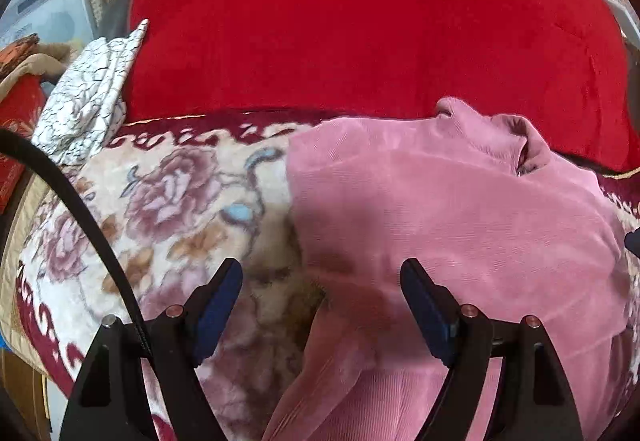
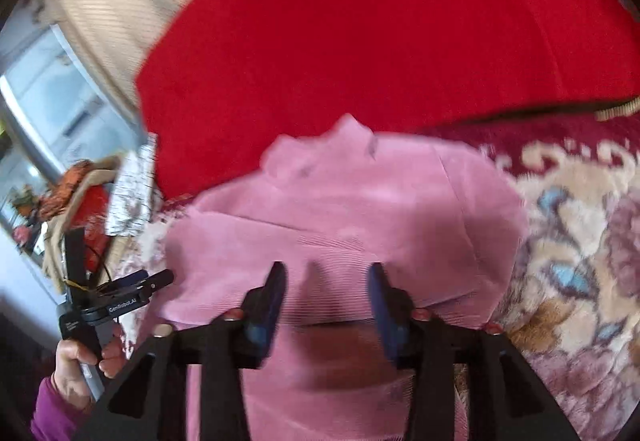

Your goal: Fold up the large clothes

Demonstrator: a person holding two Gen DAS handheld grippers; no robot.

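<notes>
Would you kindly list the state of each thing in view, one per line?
Pink garment: lying partly folded on the blanket, not gripped.
Floral blanket: spread out flat.
Left gripper: jaws open, empty.
Right gripper: jaws open over the garment.

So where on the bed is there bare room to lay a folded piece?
Free: floral blanket between the pink garment and the white crackle-print cloth, and more blanket on the garment's other side in the right wrist view. Crowded: the red pillow borders the back, and clutter sits beyond the white cloth.
</notes>
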